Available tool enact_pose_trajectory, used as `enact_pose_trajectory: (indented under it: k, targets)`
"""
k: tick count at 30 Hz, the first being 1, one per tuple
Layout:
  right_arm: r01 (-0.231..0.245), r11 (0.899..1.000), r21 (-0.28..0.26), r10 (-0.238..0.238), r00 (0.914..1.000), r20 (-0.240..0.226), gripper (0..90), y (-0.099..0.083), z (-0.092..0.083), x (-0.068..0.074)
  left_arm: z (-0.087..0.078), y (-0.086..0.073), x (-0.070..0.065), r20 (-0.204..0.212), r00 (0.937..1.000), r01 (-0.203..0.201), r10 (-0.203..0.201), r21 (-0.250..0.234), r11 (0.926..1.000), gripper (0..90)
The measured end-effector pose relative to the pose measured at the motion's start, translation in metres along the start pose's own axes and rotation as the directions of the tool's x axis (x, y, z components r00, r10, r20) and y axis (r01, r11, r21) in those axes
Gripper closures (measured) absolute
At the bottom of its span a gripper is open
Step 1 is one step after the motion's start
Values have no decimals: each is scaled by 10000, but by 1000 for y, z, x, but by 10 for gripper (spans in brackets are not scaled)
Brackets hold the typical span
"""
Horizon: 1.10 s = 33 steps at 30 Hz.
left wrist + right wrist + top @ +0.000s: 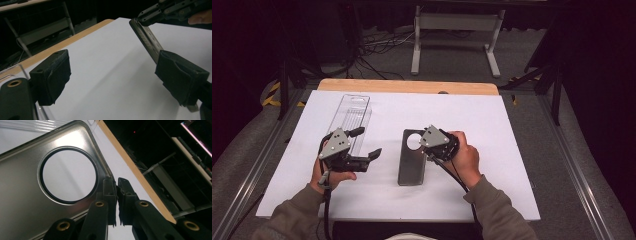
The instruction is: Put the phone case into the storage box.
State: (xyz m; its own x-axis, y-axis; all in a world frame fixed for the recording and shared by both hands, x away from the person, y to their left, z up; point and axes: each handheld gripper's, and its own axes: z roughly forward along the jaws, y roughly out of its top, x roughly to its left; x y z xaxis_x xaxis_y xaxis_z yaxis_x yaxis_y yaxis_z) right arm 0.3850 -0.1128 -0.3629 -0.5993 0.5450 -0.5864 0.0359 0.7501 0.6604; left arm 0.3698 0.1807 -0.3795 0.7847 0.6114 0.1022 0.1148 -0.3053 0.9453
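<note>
Right gripper (428,146) clamped on metal lid (412,165) rim, left gripper (368,143) wide apart; no legible txt anywhere.

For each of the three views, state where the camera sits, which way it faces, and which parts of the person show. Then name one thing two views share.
High view: above the person's side, facing forward and down on the white table; forearms, both hands.
Left gripper view: on the left gripper, along its open jaws, over the table.
Right gripper view: on the right gripper, shut on the metal plate.
Shared: that plate appears in all three.
</note>
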Motion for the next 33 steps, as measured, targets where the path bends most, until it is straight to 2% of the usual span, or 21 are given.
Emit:
enact_pose_trajectory:
  k: [4, 8, 11, 16, 20, 21, 22, 24, 25, 28, 29, 31, 33]
  targets:
    - [204, 9997, -147, -200, 9994, 267, 859, 2, -4, 3, 9, 6, -2, -4, 10000, 16, -16, -13, 10000, 145]
    - [547, 9983, -224, -532, 9966, 634, 858, 5, -8, 9, 19, 13, -5, 180, 9997, 156, -154, -68, 9999, 165]
    - [731, 9970, -258, -709, 9945, 773, 858, 7, -10, 12, 25, 16, -6, 343, 9994, 103, -101, -48, 9999, 184]
    - [893, 9952, -404, -853, 9921, 923, 858, 9, -12, 16, 33, 21, -8, 454, 9989, 84, -87, 71, 9999, 277]
    - [1004, 9938, -474, -952, 9903, 1010, 858, 10, -12, 18, 39, 24, -7, 610, 9980, 164, -173, 146, 9998, 307]
    - [1207, 9914, -495, -1135, 9852, 1287, 858, 11, -13, 20, 42, 26, -7, 615, 9980, 136, -148, 195, 9997, 319]
    - [1207, 9914, -495, -1135, 9852, 1287, 858, 11, -13, 20, 43, 26, -7, 646, 9977, 206, -220, 220, 9995, 319]
    - [1444, 9889, -358, -1366, 9767, 1655, 858, 11, -14, 22, 45, 27, -5, 656, 9977, 147, -162, 241, 9996, 338]
    - [1514, 9879, -349, -1427, 9730, 1815, 857, 11, -14, 23, 46, 26, -6, 779, 9962, 357, -380, 304, 9989, 348]
    - [1614, 9865, -263, -1541, 9710, 1826, 858, 11, -14, 23, 46, 26, -5, 970, 9944, 410, -429, 211, 9989, 351]
    - [1627, 9864, -243, -1556, 9706, 1835, 857, 11, -13, 23, 46, 26, -4, 880, 9959, 189, -199, 119, 9998, 351]
    - [1610, 9868, -178, -1551, 9710, 1819, 858, 11, -13, 24, 46, 27, -6, 984, 9945, 333, -346, 153, 9993, 350]
    - [1629, 9864, -207, -1565, 9709, 1811, 857, 11, -13, 25, 47, 28, -7, 950, 9951, 239, -264, 269, 9994, 355]
